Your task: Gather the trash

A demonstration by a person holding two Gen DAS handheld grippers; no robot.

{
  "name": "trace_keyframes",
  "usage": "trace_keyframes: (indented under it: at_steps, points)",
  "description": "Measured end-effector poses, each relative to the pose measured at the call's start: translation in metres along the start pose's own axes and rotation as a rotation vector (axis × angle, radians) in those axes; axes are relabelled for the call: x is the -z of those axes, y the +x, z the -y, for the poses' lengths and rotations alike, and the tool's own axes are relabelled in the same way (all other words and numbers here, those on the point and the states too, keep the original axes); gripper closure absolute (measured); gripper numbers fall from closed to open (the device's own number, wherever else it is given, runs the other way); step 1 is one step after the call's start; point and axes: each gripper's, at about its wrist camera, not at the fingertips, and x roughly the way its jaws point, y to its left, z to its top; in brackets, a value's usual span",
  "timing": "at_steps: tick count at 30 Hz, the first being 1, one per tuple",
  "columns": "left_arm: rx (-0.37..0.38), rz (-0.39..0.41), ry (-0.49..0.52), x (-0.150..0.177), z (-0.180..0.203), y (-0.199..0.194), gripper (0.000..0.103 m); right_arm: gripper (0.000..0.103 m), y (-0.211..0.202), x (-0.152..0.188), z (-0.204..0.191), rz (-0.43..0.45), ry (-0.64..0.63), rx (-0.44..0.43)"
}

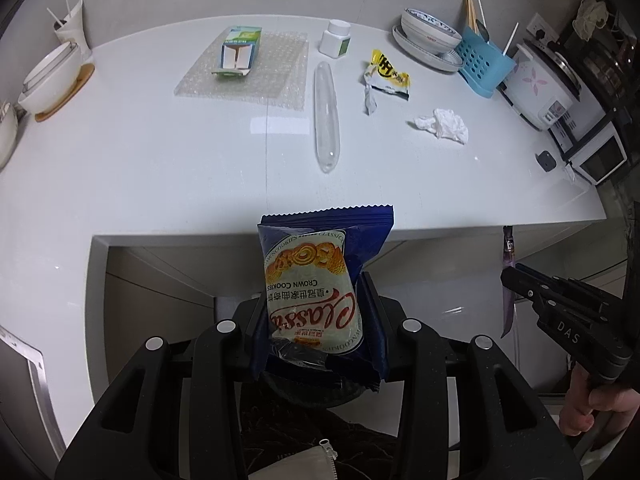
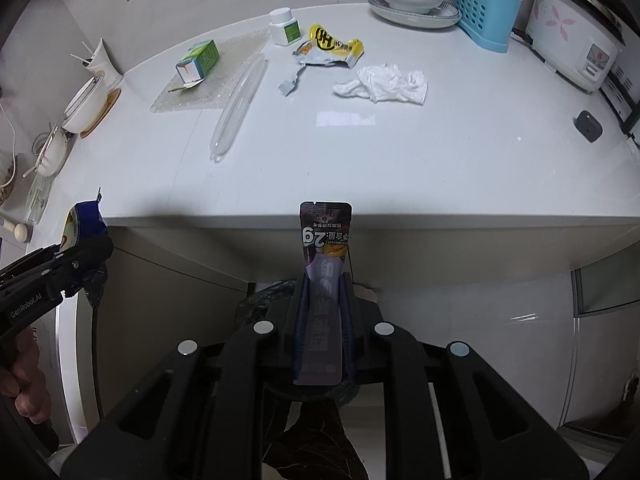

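Fingers [image 1: 370,292] pinch the cookie packet [image 1: 316,280], clear of the counter [image 1: 160,168].

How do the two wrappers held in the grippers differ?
The cookie packet in the left gripper is wide, puffy, blue and white; the purple sachet in the right gripper is narrow and flat. Both are gripped upright beyond the countertop edge.

Blue cookie packet [image 1: 320,292]: upright, off the countertop [image 1: 160,168] edge. Purple sachet [image 2: 324,280]: likewise. On countertop: torn yellow wrapper [image 1: 386,76], crumpled tissue [image 1: 444,124], clear plastic tube [image 1: 327,114].
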Motion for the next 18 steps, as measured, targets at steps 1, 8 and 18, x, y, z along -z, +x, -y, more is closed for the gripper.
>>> trace_keyframes:
  at_steps: [1,8,18]
  points:
    - [0.001,-0.003,-0.001,0.004,0.0,0.002,0.065,0.089,0.002,0.003,0.0,-0.003,0.001,-0.001]
    - [-0.01,-0.045,-0.021,0.029,-0.002,0.018,0.065,0.089,0.012,0.021,0.0,-0.017,-0.004,-0.006]
    - [-0.026,-0.064,-0.037,0.055,-0.005,0.043,0.065,0.089,0.028,0.044,-0.003,-0.026,-0.038,-0.013]
